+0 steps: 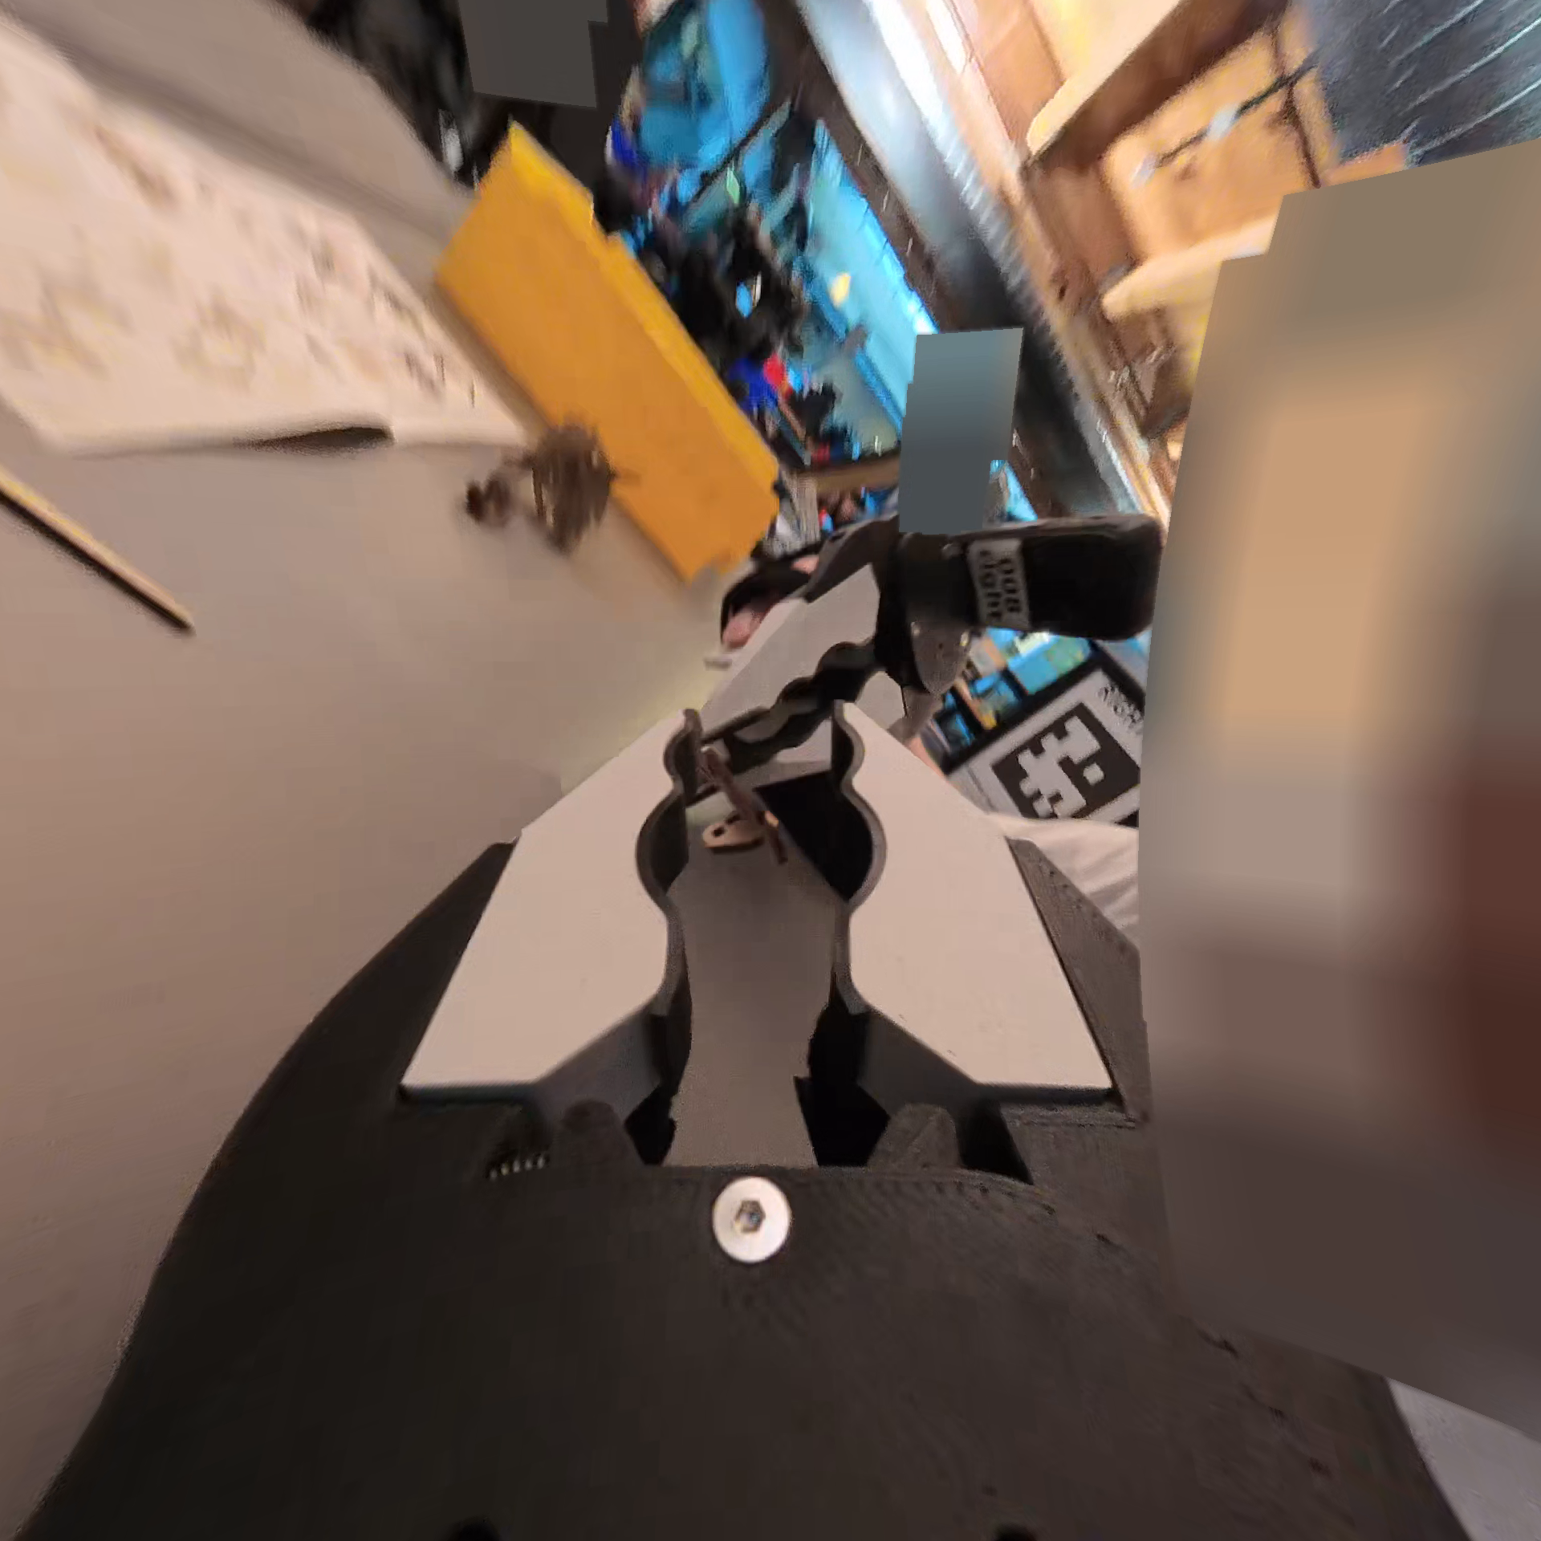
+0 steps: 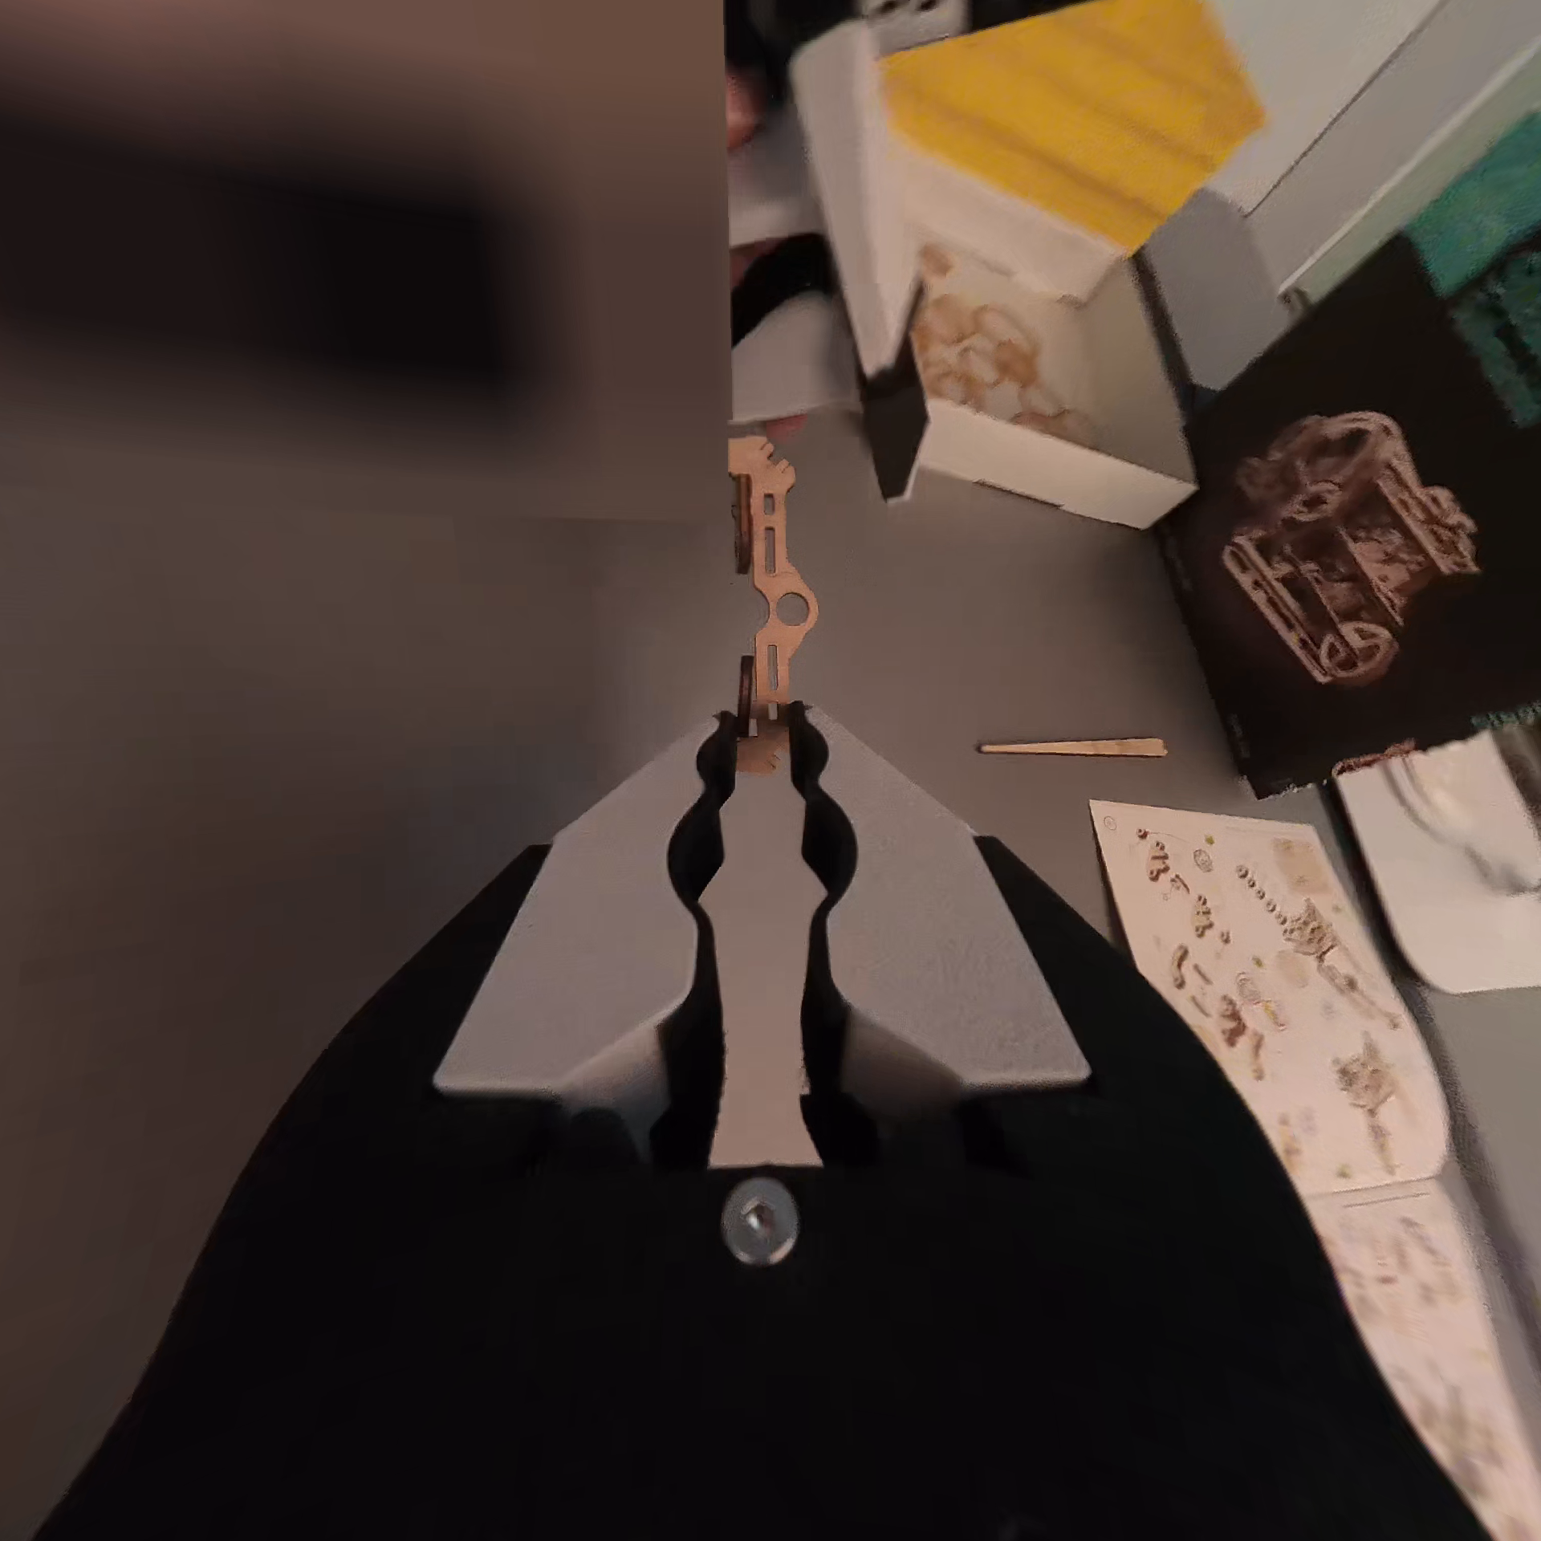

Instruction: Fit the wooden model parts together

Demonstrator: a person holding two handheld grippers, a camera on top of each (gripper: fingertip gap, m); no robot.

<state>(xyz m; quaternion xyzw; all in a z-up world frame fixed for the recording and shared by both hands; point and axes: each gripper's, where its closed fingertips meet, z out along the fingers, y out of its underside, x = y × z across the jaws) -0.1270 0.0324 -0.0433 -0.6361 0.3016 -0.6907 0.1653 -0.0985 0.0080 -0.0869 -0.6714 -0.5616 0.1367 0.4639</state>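
Wooden model parts sit at the tips of both of your grippers, held up above the grey table (image 2: pixel 917 634). In the right wrist view, your right gripper (image 2: pixel 763 738) is clamped on the near end of a long, pale wooden strip (image 2: pixel 780 584) with slots and a round hole; the strip runs straight away from the fingertips, and a small dark piece (image 2: pixel 742 677) stands against its left edge just beyond them. The strip's far end disappears behind a blurred patch.

In the left wrist view, your left gripper (image 1: pixel 760 755) has its jaws set fairly wide, and whether they are gripping anything cannot be told. A small brown wooden part (image 1: pixel 738 821) lies between the fingertips, close to the left finger. Just beyond it, the other gripper comes in from the upper right, its tips right at the part.

Farther out on the table, to your right, lies a thin wooden stick (image 2: pixel 1076 748), and nearer you an instruction sheet (image 2: pixel 1267 992) with drawings of parts. Beyond the stick sits a dark box (image 2: pixel 1351 534) picturing a finished wooden model, and beside it an open white box (image 2: pixel 1034 434) holding wooden sheets. A yellow bin (image 2: pixel 1076 108) stands farthest back, with a small heap of dark pieces (image 1: pixel 559 488) beside it in the left view.
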